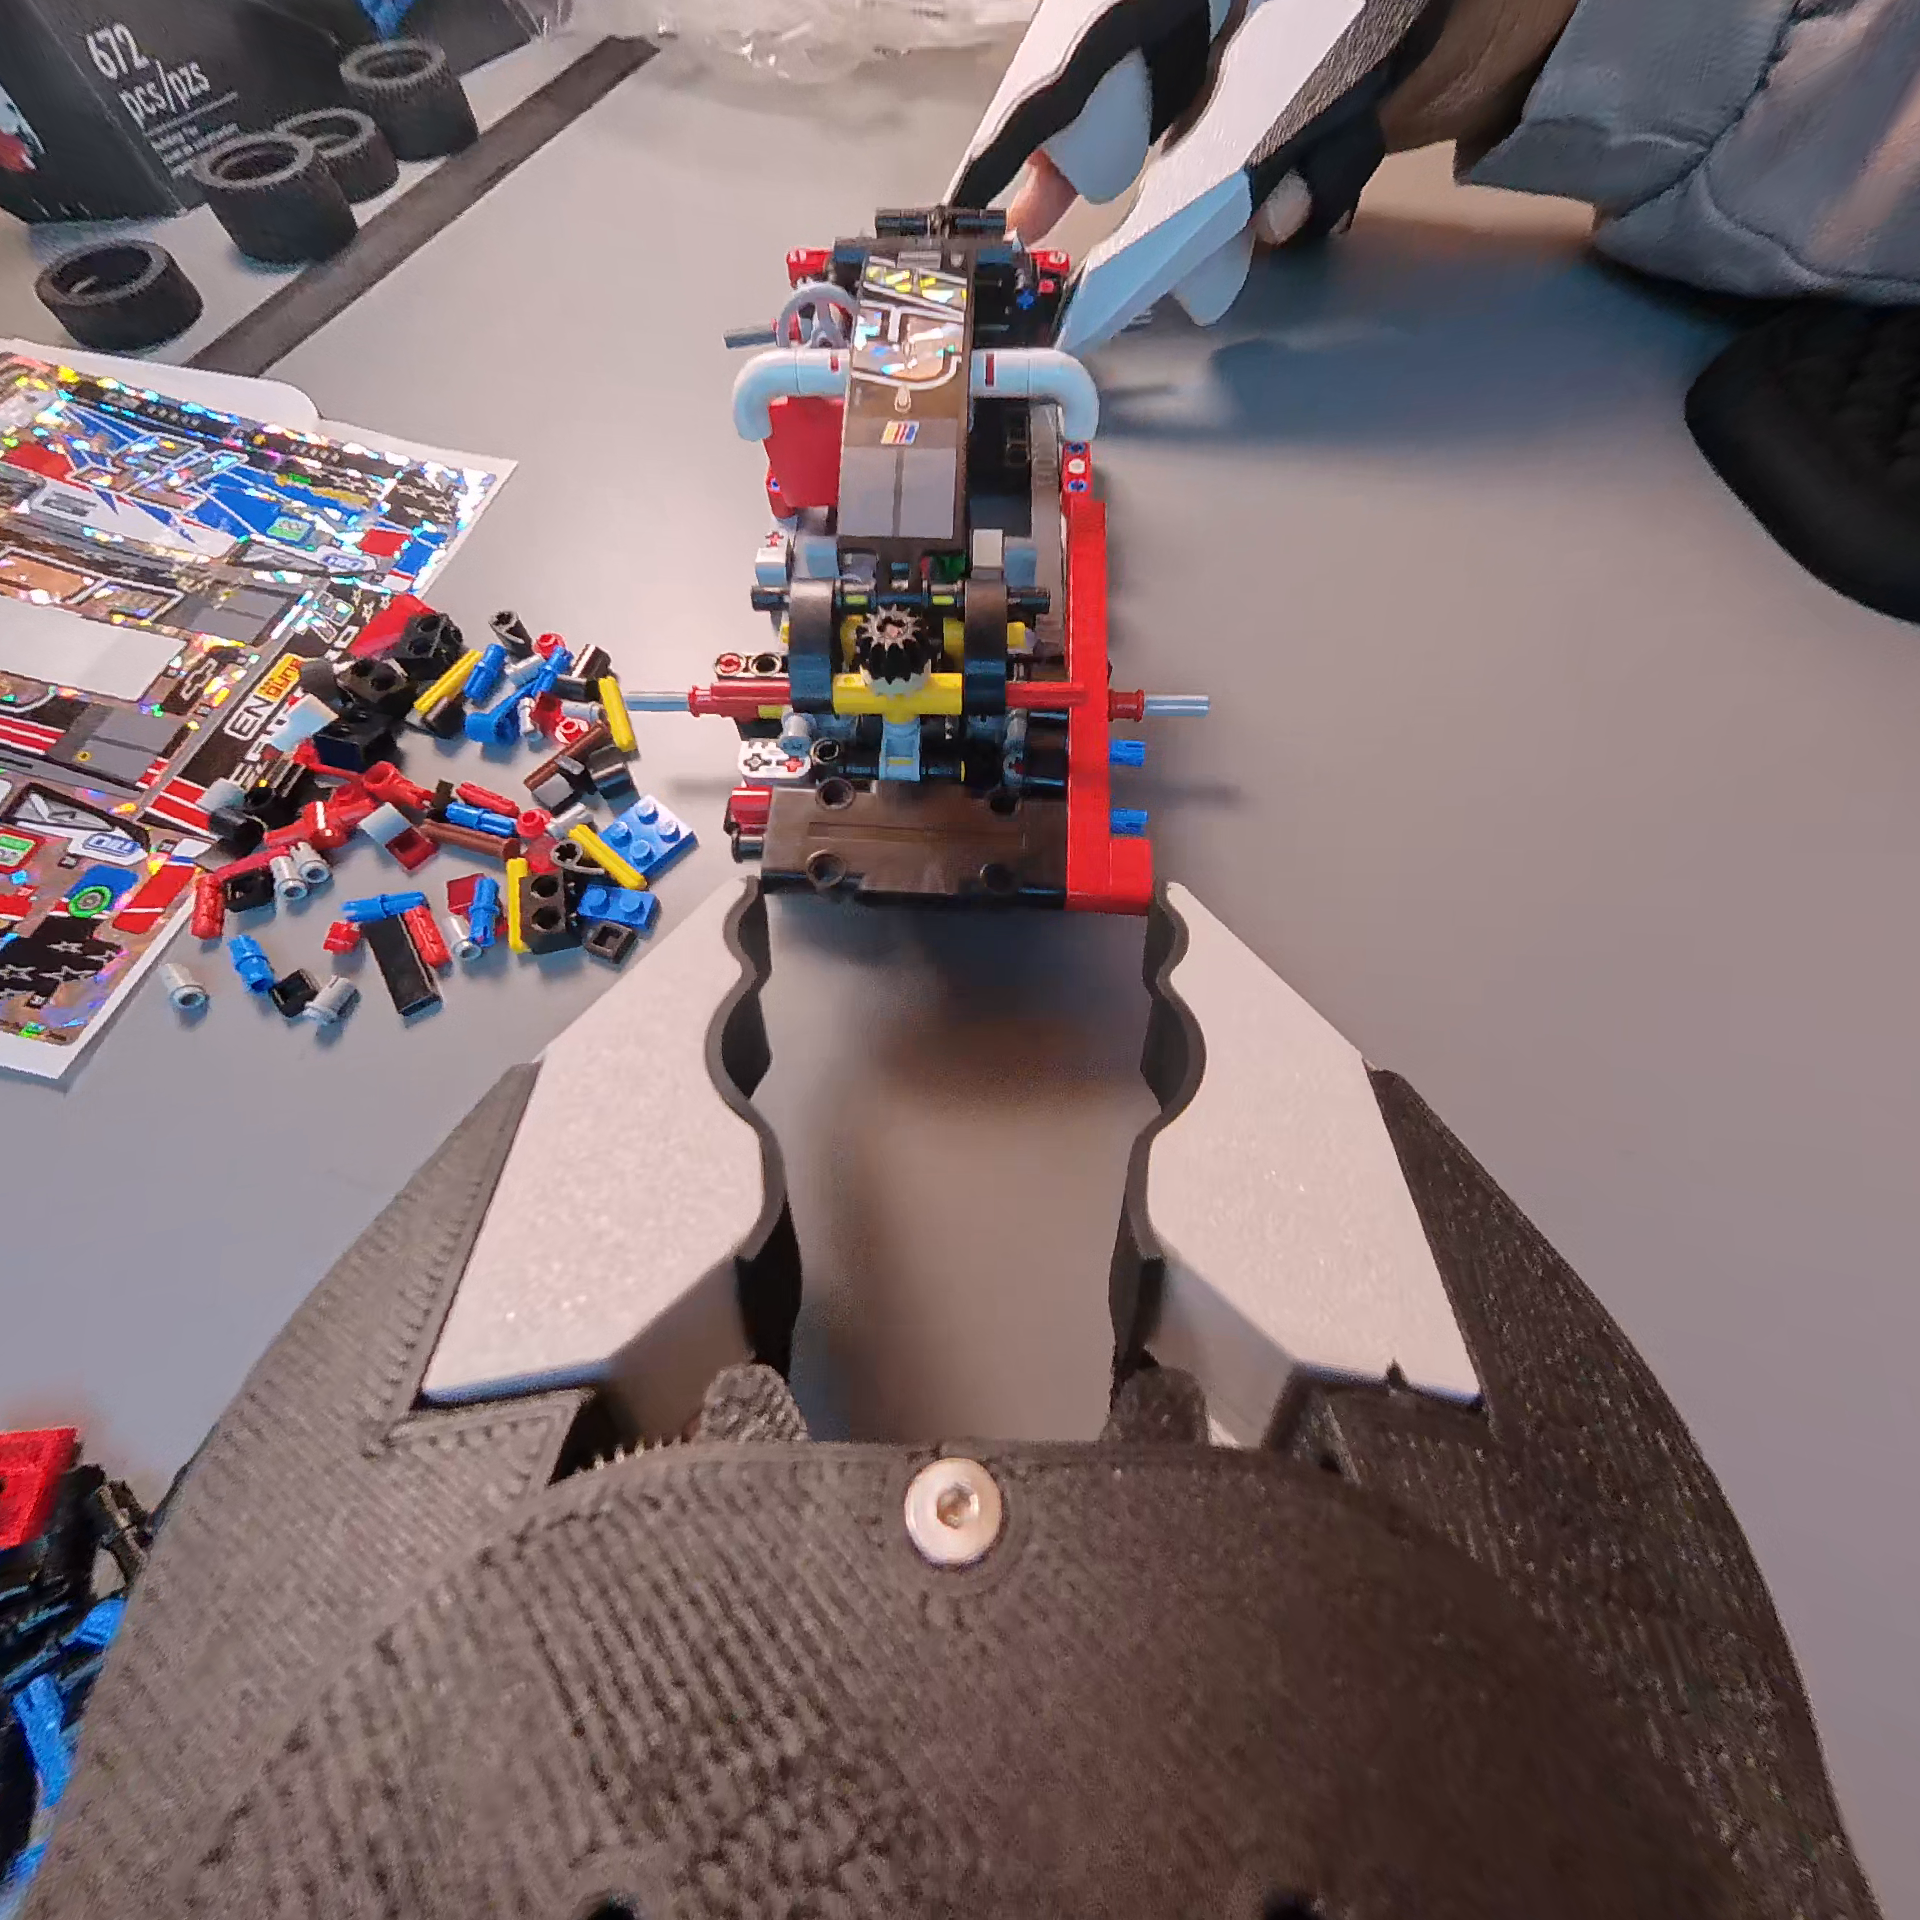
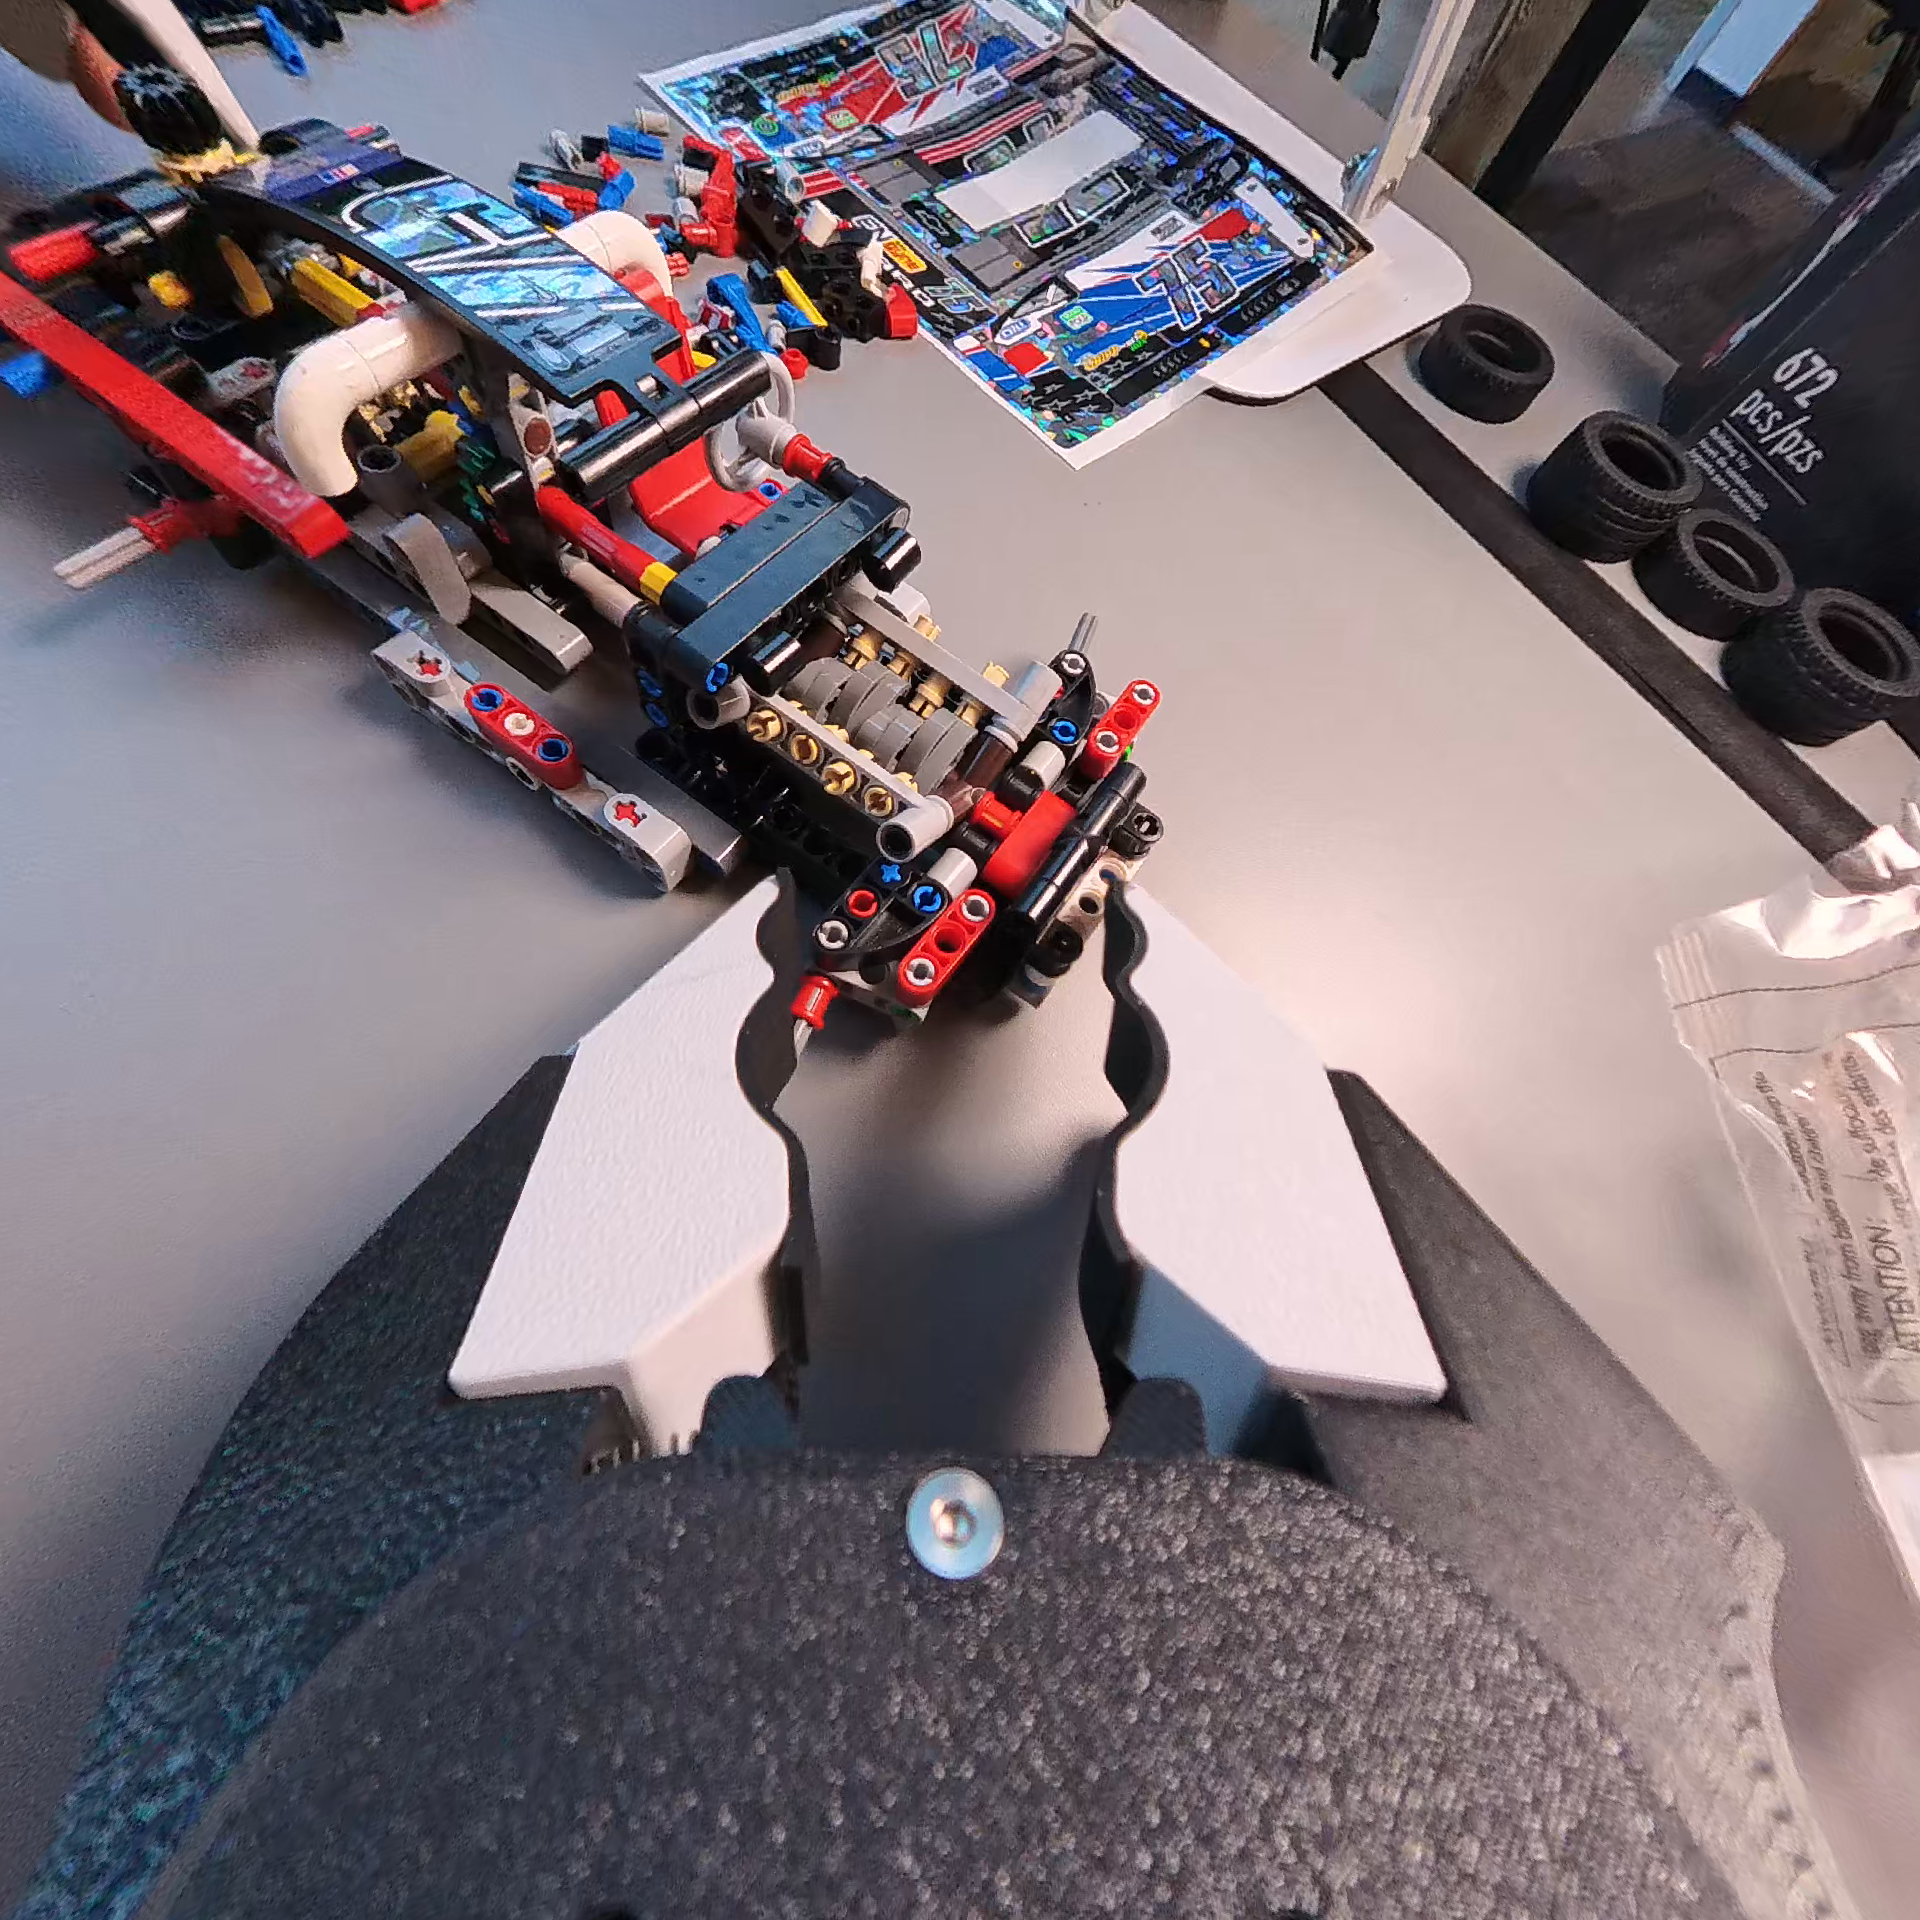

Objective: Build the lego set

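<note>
The long lego car lies on the grey table, pointing away from my left gripper. That gripper is open wide, with its tips at the rear corners of the car's black and red end. My right gripper is at the car's far end. In the right wrist view, the right gripper is shut on the car's front end, near the grey engine block. One white finger of the left gripper shows at the top left.
Loose small parts lie left of the car, beside a shiny sticker sheet. Black tyres and a black box stand behind it. A clear plastic bag lies at the right. Another small assembly sits near left. The grippers' ends are close to 20 cm from one another. The small assembly is closer to my left gripper, around 15 cm from its tips; the right tips are 35 cm off.
</note>
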`<state>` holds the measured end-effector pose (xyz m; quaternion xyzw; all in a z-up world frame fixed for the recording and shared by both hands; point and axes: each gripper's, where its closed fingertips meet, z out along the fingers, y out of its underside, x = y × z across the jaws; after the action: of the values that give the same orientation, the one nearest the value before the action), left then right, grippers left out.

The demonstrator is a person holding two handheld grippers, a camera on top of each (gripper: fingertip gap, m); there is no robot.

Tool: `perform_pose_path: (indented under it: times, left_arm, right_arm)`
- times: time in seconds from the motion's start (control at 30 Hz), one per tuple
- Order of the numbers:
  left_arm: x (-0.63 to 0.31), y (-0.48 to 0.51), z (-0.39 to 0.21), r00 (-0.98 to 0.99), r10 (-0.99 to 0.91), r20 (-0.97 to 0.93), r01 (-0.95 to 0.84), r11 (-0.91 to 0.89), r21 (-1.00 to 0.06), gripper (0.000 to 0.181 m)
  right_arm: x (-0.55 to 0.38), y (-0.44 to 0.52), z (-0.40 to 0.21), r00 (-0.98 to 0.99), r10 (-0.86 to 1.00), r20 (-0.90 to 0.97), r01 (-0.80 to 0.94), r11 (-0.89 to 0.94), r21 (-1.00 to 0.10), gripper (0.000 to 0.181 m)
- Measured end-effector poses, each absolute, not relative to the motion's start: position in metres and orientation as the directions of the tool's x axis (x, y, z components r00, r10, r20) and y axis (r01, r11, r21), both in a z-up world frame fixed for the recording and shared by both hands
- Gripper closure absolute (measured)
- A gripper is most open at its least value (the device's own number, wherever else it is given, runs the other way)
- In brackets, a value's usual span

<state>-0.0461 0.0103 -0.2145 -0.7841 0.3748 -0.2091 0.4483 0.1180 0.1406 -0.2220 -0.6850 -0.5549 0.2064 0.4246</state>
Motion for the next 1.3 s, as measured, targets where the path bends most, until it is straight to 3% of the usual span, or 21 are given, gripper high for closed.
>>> perform_pose_path:
  times: [1.3]
  left_arm:
    - [-0.042, 0.021, -0.203, 0.657, -0.753, -0.022, -0.351, -0.28, -0.893, 0.11]
  right_arm:
    - [0.121, 0.136, -0.225, 0.279, 0.931, 0.237, 0.625, 0.011, -0.781, 0.127]
